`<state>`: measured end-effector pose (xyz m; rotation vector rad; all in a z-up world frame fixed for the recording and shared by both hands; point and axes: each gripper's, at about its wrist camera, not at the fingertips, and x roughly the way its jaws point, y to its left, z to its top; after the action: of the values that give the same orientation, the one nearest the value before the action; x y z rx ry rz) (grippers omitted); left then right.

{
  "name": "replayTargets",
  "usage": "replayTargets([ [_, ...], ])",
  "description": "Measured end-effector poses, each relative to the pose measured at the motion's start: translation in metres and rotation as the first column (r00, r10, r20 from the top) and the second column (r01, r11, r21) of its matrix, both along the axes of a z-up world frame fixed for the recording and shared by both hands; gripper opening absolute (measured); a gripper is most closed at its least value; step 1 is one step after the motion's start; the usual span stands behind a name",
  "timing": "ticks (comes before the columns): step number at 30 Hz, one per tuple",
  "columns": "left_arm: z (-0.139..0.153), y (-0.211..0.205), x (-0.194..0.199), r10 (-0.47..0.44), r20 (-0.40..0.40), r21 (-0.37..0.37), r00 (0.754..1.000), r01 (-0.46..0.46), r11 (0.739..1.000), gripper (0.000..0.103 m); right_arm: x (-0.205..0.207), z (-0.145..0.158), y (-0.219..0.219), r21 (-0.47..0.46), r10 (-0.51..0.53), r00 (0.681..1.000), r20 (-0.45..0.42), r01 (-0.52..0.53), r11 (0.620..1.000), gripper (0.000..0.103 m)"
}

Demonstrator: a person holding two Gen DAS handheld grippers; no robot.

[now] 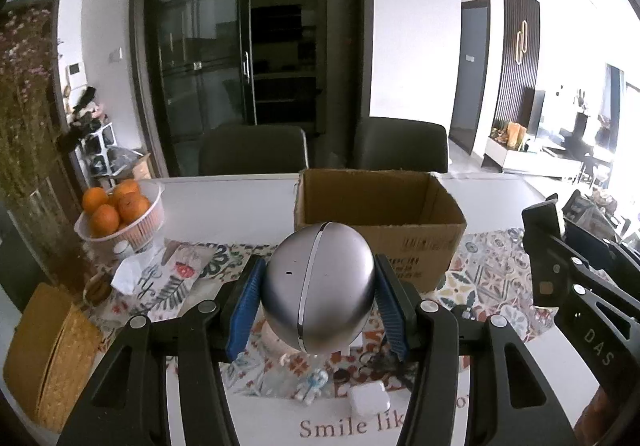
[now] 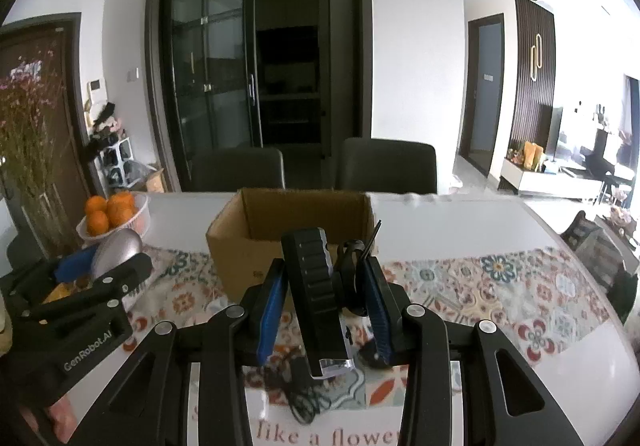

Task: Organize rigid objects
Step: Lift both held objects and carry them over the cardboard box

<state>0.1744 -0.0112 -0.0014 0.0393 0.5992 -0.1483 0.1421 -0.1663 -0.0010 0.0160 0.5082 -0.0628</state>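
Note:
My left gripper [image 1: 318, 300] is shut on a silver ball-shaped device [image 1: 318, 286] and holds it above the table, just in front of an open cardboard box [image 1: 424, 238]. The same ball shows at the left of the right wrist view [image 2: 116, 250]. My right gripper [image 2: 320, 306] is shut on a black ribbed flat device [image 2: 316, 294] with a black strap behind it, held near the box [image 2: 236, 242]. Small items lie on the patterned cloth below: a toy astronaut [image 1: 314, 386], a white charger cube [image 1: 368, 400] and a black cable [image 2: 300, 394].
A bowl of oranges [image 1: 120, 213] stands at the left beside a glass vase of dried flowers [image 1: 28, 149]. A woven yellow box [image 1: 52, 354] sits at the near left. Two dark chairs [image 1: 252, 149] stand behind the table.

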Motion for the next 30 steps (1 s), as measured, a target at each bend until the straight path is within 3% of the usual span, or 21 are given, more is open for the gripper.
replayTargets([
  [14, 0.033, -0.021, 0.065, -0.043, 0.055, 0.037, 0.998, 0.041, 0.998, 0.053, 0.067, 0.021, -0.017, 0.069, 0.006, 1.000, -0.026, -0.004, 0.998, 0.039],
  [23, 0.036, -0.031, 0.123, -0.099, -0.043, -0.005, 0.994, 0.098, 0.995, 0.053, 0.115, 0.038, -0.025, 0.054, 0.009, 0.999, -0.035, -0.007, 0.999, 0.040],
  [30, 0.025, -0.040, 0.163, -0.123, -0.132, 0.016, 0.984, 0.126, 0.992, 0.053, 0.159, 0.032, -0.030, 0.047, 0.034, 0.993, -0.116, -0.029, 0.998, 0.040],
])
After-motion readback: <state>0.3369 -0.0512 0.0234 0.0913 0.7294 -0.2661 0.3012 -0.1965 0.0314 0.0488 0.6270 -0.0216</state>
